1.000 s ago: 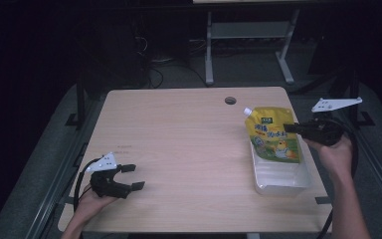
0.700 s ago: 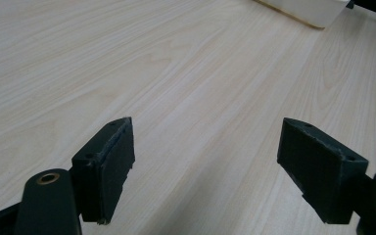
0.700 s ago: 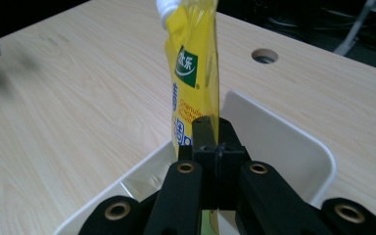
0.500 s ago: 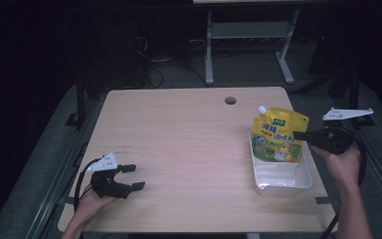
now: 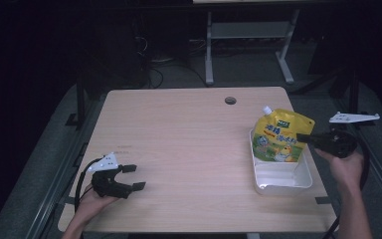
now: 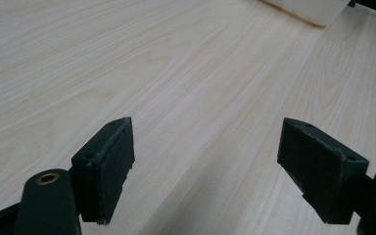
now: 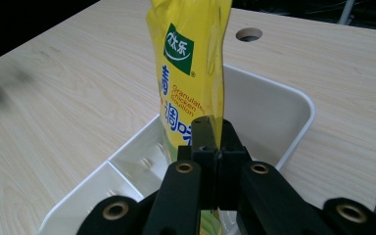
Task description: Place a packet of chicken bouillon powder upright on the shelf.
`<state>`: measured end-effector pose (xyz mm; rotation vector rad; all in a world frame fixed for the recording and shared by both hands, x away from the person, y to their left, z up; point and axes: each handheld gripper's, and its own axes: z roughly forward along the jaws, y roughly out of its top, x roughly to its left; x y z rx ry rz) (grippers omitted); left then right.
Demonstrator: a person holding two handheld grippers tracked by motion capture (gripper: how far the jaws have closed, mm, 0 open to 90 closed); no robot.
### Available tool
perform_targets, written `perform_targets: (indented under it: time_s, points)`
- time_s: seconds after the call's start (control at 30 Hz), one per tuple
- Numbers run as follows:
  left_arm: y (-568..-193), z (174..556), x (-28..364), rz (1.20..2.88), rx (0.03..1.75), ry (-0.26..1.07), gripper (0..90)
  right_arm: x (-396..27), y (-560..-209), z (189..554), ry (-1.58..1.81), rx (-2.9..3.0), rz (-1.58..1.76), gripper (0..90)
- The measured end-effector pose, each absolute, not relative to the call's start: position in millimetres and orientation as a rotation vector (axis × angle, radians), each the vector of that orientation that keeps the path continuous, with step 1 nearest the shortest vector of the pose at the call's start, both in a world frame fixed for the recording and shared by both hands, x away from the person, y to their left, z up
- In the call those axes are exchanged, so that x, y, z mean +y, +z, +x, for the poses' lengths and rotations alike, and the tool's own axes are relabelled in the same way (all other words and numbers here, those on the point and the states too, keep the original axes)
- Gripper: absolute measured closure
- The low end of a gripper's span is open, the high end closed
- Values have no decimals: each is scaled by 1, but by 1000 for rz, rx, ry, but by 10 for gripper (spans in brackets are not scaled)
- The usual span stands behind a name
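A yellow spouted pouch (image 5: 280, 136) with green and blue print hangs lifted over a white divided tray (image 5: 281, 179) at the table's right side. My right gripper (image 5: 301, 137) is shut on the pouch's right edge. In the right gripper view the pouch (image 7: 193, 63) stands upright between the closed jaws (image 7: 213, 142), above the tray (image 7: 293, 105). At the table's front left my left gripper (image 5: 133, 178) rests open with nothing in it. Its fingers (image 6: 105, 169) stand wide apart over bare wood in the left gripper view.
The light wooden table (image 5: 179, 134) has a round cable hole (image 5: 230, 100) near its far edge. Dark floor, cables and a metal stand (image 5: 248, 35) lie beyond the table. A corner of the tray (image 6: 313, 10) peeks in at the top of the left gripper view.
My right gripper has raised the pouch from lying flat in the tray to standing upright above it, and drawn back to the right. The left gripper has stayed put.
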<state>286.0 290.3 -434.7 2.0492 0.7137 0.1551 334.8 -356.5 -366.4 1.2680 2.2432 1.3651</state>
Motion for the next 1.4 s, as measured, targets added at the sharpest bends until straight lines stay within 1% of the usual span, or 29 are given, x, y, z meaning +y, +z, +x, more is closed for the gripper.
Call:
perform_targets:
  time_s: [0.03,0.17,0.2,0.27,0.4,0.83,0.87,1.4]
  points:
    - [-434,286,291,2049,714,155,210,-358,-365,335,1399,2216,1284,828]
    - [-434,286,292,2045,716,155,210,-358,-361,334,1417,2196,1286,761]
    - [-434,286,292,2045,716,155,210,-358,-361,334,1417,2196,1286,761]
    - [-434,286,292,2043,719,155,209,-356,-355,334,1410,2195,1275,713]
    - [-434,286,293,2043,718,155,208,-352,-345,333,1401,2184,1259,653]
    - [-434,286,295,2039,722,157,204,-345,-317,329,1371,2159,1214,582]
    - [-434,286,296,2038,725,156,203,-343,-312,328,1373,2152,1201,567]
    - [-433,286,297,2037,727,157,198,-322,-281,318,1361,2158,1089,506]
